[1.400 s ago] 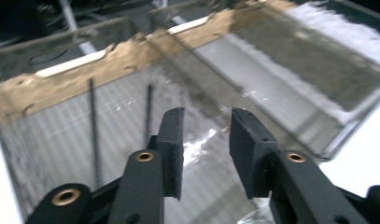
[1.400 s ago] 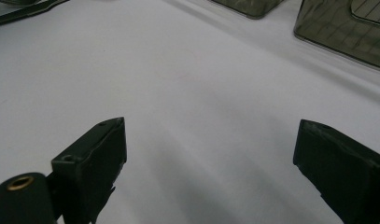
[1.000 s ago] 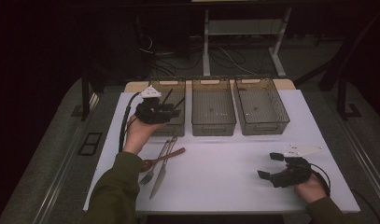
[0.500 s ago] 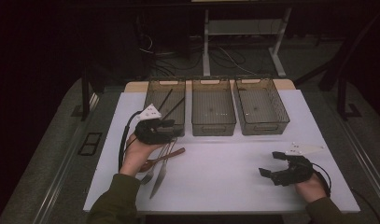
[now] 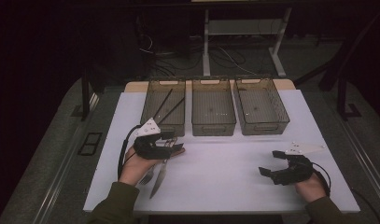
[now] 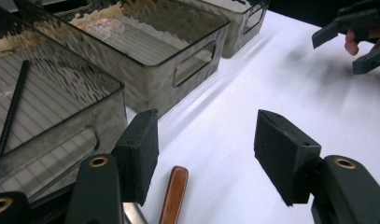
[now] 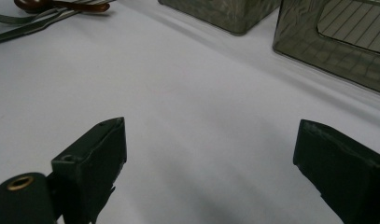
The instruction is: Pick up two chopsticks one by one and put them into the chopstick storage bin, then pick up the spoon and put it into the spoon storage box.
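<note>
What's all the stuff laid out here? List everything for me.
bins: three, smoky clear, in a row at the table's far edge.
chopsticks: two, black, inside the leftmost bin.
wooden handle: one, brown, on the table between the left jaws.
knife: one, silver, by the left hand.
fork: one, silver, beside the knife.
table: one, white.
left gripper: one, black, open.
right gripper: one, black, open, near the table's right.

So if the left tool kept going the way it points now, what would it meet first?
Probably nothing soon: beyond the open left tool lies bare white table, and farther off, roughly in line, the right tool. Depth is unclear.
</note>
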{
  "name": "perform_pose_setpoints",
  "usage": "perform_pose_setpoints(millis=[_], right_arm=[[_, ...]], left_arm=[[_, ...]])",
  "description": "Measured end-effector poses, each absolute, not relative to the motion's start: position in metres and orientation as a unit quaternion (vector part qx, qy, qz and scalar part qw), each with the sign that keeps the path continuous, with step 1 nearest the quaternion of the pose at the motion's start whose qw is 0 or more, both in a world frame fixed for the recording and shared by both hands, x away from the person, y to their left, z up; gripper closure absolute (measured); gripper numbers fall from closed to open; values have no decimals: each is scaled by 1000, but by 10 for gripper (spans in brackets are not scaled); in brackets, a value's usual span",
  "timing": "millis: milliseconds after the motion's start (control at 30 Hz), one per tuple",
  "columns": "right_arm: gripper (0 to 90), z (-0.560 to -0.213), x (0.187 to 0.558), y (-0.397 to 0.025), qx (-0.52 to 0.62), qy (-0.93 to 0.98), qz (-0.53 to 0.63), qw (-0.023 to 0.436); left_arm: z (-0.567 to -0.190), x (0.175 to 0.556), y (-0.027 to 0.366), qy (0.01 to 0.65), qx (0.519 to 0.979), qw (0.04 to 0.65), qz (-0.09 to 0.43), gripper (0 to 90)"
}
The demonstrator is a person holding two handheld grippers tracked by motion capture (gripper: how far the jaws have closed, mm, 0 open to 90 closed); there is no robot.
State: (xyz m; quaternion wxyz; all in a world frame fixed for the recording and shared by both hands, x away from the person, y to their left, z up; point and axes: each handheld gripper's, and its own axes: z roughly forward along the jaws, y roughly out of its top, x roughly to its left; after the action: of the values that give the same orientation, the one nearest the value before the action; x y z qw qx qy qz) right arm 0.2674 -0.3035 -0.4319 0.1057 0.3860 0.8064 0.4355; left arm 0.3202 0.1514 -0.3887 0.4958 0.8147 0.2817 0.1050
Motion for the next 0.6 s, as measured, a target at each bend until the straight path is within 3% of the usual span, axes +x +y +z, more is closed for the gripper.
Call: perform_pose_setpoints(millis=[167, 267, 600], right_arm=[[90, -432, 267, -304, 383, 806, 438, 107], [89, -432, 267, -304, 382, 805, 440, 107], [90, -433, 266, -305, 378, 805, 444, 108]], left_arm=[[-392, 316, 154, 280, 816, 494, 105, 416], [-395, 313, 156, 285, 817, 490, 105, 473], [-413, 314, 164, 316, 835, 437, 112, 786]])
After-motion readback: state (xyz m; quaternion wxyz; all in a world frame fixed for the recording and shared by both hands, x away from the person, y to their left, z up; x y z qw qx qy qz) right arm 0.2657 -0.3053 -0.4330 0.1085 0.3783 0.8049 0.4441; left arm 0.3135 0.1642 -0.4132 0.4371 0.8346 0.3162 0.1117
